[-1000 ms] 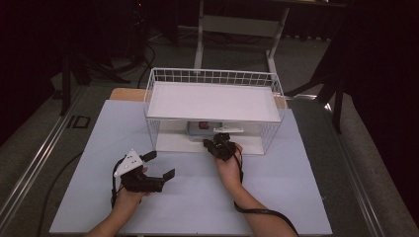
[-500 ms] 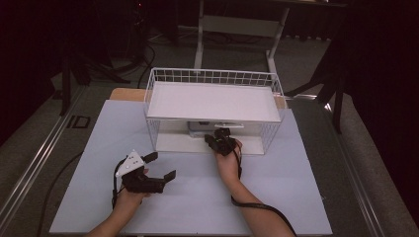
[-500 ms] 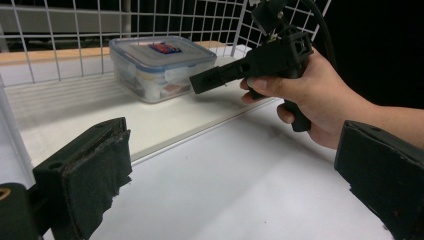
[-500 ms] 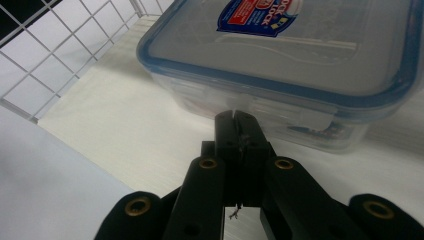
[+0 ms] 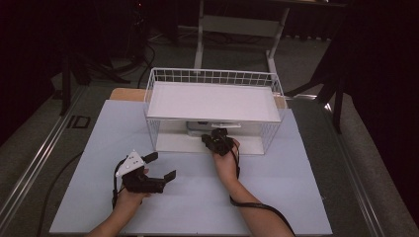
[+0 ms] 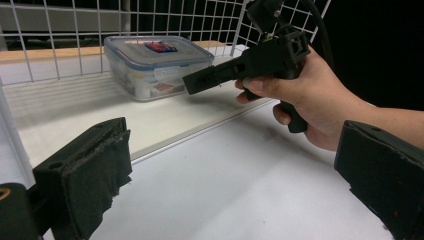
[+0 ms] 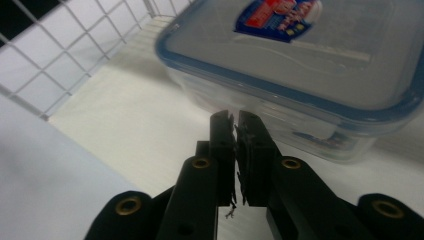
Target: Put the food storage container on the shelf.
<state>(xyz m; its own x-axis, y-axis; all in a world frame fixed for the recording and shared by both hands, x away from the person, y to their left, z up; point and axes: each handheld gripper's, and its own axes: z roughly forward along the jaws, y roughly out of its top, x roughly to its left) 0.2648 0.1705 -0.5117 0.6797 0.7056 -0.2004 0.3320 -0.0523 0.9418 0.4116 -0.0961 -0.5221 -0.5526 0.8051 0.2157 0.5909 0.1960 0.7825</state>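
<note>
The right hand-held gripper [image 7: 235, 117] has its two black jaws pressed together with nothing between them, and in the right gripper view their tips sit at the centre of the frame, just short of the near wall of a clear food container [image 7: 300, 65] with a blue-rimmed lid, which takes up the upper right of that frame; whether the tips touch the wall cannot be told. In the left gripper view the same right hand-held gripper [image 6: 192, 85] shows in the upper middle, held in a hand [image 6: 305, 100] and pointing left toward the container [image 6: 155, 62], which stands at the upper left on the white lower shelf [image 6: 60, 107] of a white wire rack [image 6: 165, 15]. In the high view this gripper [image 5: 213, 139] lies at the centre of the frame at the open front of the rack [image 5: 212, 78], and the container [image 5: 200, 126] is a small shape right behind it, under the rack's upper tray. The left hand-held gripper [image 5: 160, 167] rests at the lower left of the high view on the pale bench [image 5: 296, 187], well apart from the rack, its jaws spread wide and holding nothing; in its own view the two padded jaws stand at the far lower left and lower right corners.
</note>
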